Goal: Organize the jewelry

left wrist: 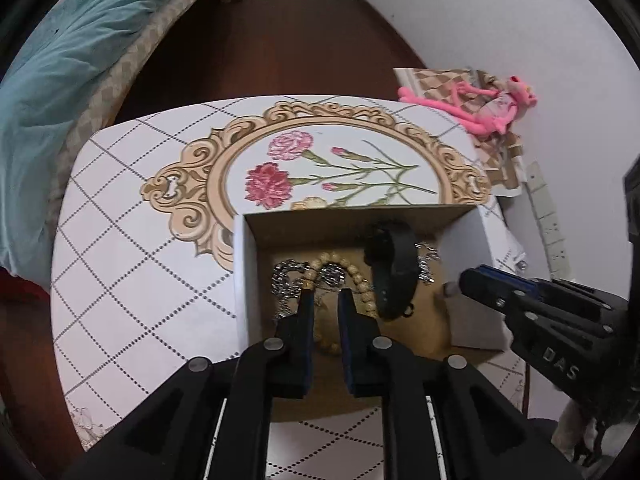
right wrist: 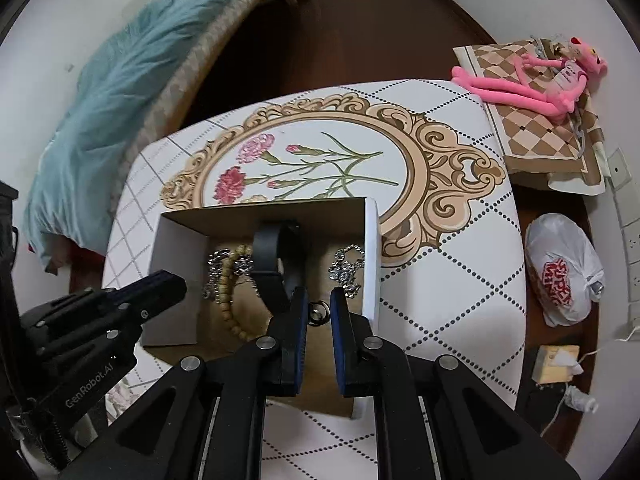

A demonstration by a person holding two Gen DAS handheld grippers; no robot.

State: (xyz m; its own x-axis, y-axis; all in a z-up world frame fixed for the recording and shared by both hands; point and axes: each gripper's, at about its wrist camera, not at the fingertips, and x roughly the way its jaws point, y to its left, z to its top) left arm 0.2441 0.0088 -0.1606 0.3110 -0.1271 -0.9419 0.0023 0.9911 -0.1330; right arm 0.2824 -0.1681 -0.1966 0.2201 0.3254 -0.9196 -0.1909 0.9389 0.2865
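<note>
small ring point(right wrist: 319, 312) lies between right gripper point(right wrist: 319, 300) fingers, seemingly unclamped.

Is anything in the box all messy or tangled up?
Yes. In the cardboard box, the wooden bead bracelet lies across a silver chain, so the two look tangled. The black band stands looped on its edge, and another silver chain is bunched beside the right wall.
</note>
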